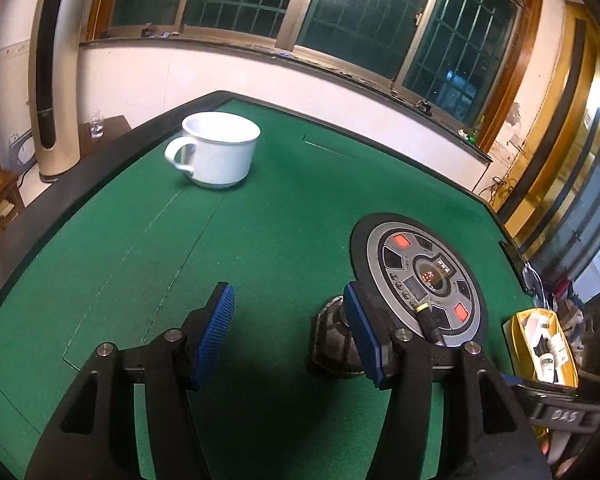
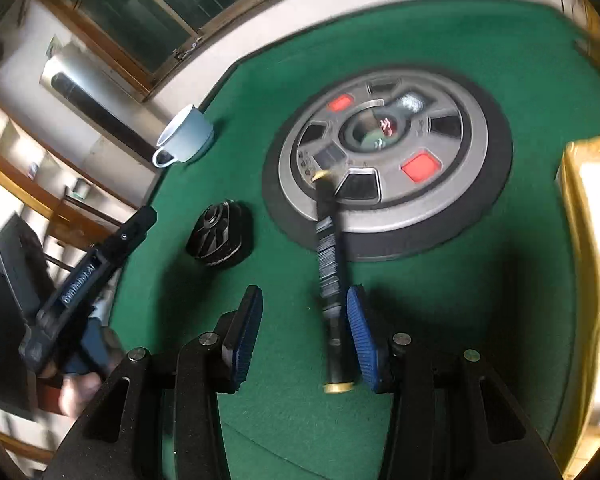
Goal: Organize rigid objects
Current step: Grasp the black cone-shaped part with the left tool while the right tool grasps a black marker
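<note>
Right gripper (image 2: 304, 328) fills the near foreground of its own view, jaws partly apart; a black rod-like thing with brass-coloured ends (image 2: 332, 280) lies between the blue pads, close against the right-side pad (image 2: 360, 332), clear gap to the other pad. Cannot tell if that pad actually touches it; not clamped.

Largest to smallest:
- Green felt table (image 1: 260, 220), black raised rim, takes up most of both views.
- Round grey-and-black control disc (image 2: 388, 168) set in the felt, two lit red buttons, small red display at the hub. The rod's far end rests on the disc's near rim.
- Left gripper (image 1: 288, 312), jaws wide apart, nothing between the pads. Seen also from the right wrist view at far left, in a person's hand (image 2: 76, 384), blurred.
- White mug (image 1: 216, 152), upright on the felt at the far side, handle to the left, well apart from everything else.
- Yellow box (image 1: 540, 344) of small items, off the table's right edge.
- Black round ribbed part (image 2: 220, 236), on the felt just beside the disc; in the left wrist view it sits partly behind the right-side finger (image 1: 364, 336).
</note>
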The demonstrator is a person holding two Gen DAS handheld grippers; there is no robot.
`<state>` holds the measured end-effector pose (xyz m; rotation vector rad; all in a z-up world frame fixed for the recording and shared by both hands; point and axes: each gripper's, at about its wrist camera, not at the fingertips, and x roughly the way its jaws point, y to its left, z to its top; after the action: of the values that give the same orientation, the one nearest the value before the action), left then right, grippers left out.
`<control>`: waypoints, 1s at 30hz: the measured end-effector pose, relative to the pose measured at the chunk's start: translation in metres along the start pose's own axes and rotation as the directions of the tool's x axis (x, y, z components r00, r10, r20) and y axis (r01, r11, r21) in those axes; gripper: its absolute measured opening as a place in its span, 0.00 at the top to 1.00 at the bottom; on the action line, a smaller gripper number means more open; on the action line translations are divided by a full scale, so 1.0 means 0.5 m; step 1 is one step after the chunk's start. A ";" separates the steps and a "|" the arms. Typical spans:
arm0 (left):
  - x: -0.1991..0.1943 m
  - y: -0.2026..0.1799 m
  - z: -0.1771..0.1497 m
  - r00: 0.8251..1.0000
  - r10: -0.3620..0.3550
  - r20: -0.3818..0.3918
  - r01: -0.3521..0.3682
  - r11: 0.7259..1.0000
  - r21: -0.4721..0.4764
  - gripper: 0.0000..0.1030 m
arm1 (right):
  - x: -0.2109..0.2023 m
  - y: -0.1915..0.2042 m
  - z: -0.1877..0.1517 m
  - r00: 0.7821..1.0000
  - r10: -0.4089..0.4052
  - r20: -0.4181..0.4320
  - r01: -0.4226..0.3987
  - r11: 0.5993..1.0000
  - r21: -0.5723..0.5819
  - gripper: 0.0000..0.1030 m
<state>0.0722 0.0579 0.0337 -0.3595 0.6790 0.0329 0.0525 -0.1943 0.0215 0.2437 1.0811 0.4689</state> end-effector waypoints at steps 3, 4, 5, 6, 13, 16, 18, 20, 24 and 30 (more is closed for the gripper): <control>0.002 0.000 -0.001 1.000 0.006 0.000 -0.006 1.000 0.003 0.46 | 0.010 0.017 0.005 0.994 -0.106 0.019 0.107 0.992 -0.064 0.62; 0.002 -0.001 -0.001 1.000 0.008 0.000 -0.008 1.000 0.004 0.46 | 0.012 0.019 0.005 0.993 -0.113 0.023 0.114 0.991 -0.071 0.62; 0.002 -0.001 -0.001 1.000 0.007 -0.001 -0.007 1.000 0.007 0.46 | 0.016 0.029 0.004 0.993 -0.117 0.028 0.119 0.988 -0.094 0.62; 0.002 -0.002 -0.002 1.000 0.007 -0.003 -0.007 1.000 0.009 0.46 | 0.022 0.044 0.005 0.991 -0.129 0.030 0.132 0.983 -0.131 0.62; 0.005 -0.002 -0.004 1.000 -0.001 -0.019 0.002 1.000 0.011 0.46 | 0.081 0.117 -0.021 0.970 -0.240 0.037 0.240 0.920 -0.311 0.86; 0.014 -0.010 -0.008 0.998 -0.018 -0.054 0.020 0.999 0.026 0.46 | 0.068 0.093 -0.020 0.970 -0.238 0.051 0.243 0.934 -0.261 0.87; 0.016 -0.023 -0.014 0.995 -0.061 -0.079 0.065 0.997 0.041 0.46 | 0.045 0.072 -0.013 0.971 -0.223 0.088 0.237 0.948 -0.213 0.87; 0.019 -0.042 -0.024 0.992 -0.082 -0.099 0.090 0.993 0.074 0.40 | 0.020 0.047 -0.011 0.973 -0.196 0.124 0.214 0.965 -0.153 0.87; 0.025 -0.069 -0.042 0.991 -0.077 -0.110 0.090 0.990 0.113 0.34 | 0.002 0.020 0.005 0.981 -0.146 0.128 0.157 0.984 -0.085 0.87; 0.051 -0.109 -0.055 0.989 -0.013 -0.145 0.034 0.990 0.138 0.29 | -0.009 0.021 0.008 0.983 -0.122 0.134 0.133 0.988 -0.074 0.87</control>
<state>0.0831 -0.0046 0.0153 -0.2358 0.8154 -0.0637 0.0516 -0.1872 0.0314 0.1284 0.9419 0.3768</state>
